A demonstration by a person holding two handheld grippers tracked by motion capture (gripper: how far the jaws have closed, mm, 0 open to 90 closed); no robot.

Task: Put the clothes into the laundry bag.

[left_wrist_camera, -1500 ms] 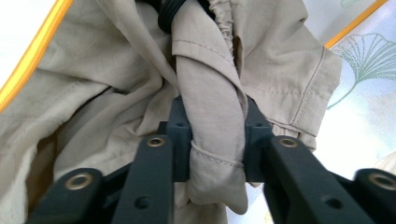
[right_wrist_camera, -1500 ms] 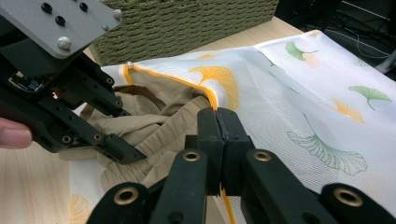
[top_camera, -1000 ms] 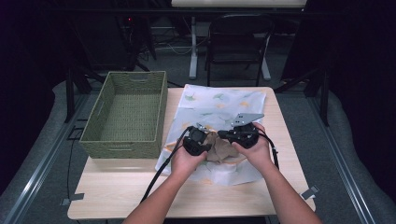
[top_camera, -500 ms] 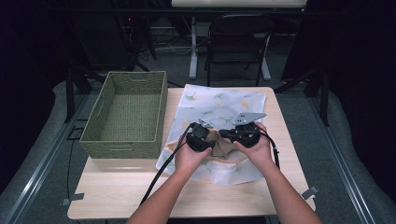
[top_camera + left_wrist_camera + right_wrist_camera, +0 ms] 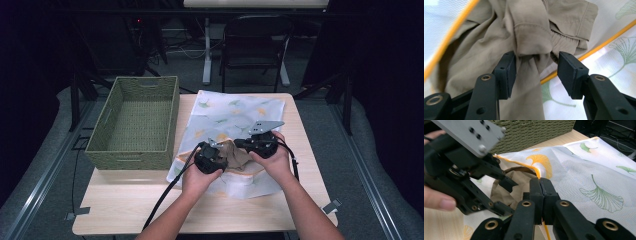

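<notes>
One woven basket stands on the left part of the worktop. It is olive green, rectangular, with slot handles cut in its end walls, and its ribbed floor lies bare. Beside it, touching its right wall near the front corner, lies one white mesh bag, a fine netted fabric printed with green and yellow ginkgo leaves and edged with an orange trim. In the right gripper view the bag's mouth gapes, and one crumpled khaki garment sits partly inside it, under the lifted edge.

The garment is a thin, matte woven cloth with stitched hems and a gathered elastic band, bunched into soft folds on the bag between the two grippers.

There are two grippers, each black with two flat rectangular jaws. The left gripper has its jaws spread apart around a twisted fold of the garment; the left jaw touches the cloth, the right jaw stands free of it. The right gripper has its jaws clenched together on the orange-trimmed edge of the bag, holding that edge raised above the garment.

The worktop is pale wood grain, rectangular.
</notes>
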